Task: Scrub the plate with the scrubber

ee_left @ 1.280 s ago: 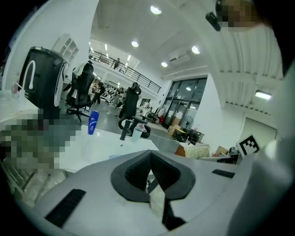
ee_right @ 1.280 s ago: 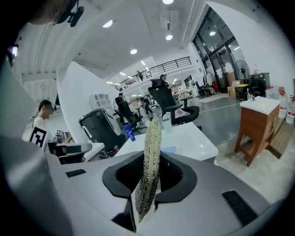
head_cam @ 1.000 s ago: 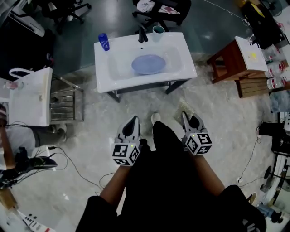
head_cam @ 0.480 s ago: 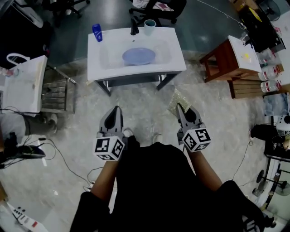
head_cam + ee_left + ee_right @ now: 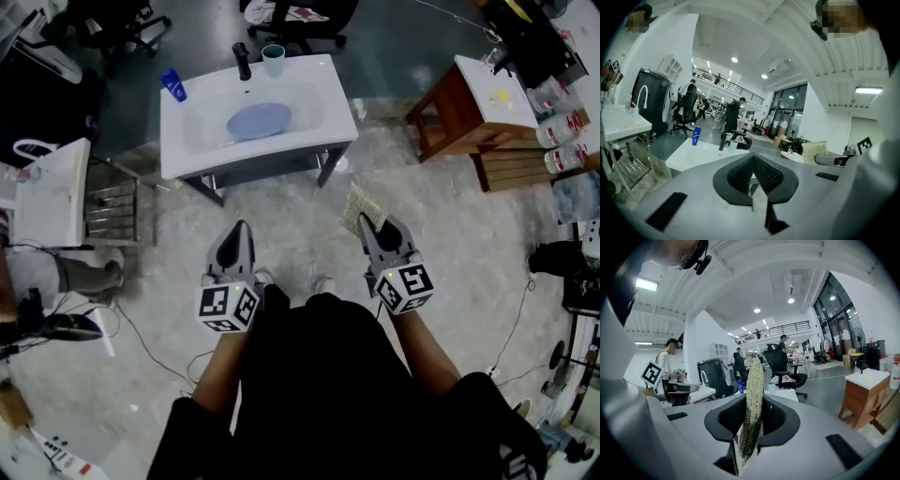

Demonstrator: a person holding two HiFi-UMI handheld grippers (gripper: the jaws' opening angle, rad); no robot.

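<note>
Right gripper clamping the glittery scrubber edge-on between its pads; left gripper pressing its jaws fully together, gripping nothing; blue plate lying in the white sink (far side, well apart from both grippers)

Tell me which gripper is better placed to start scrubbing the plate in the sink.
Right. The right gripper has its jaws clamped on the scrubber, so it can likely go straight to the plate in the sink. The left gripper is shut on nothing.
</note>
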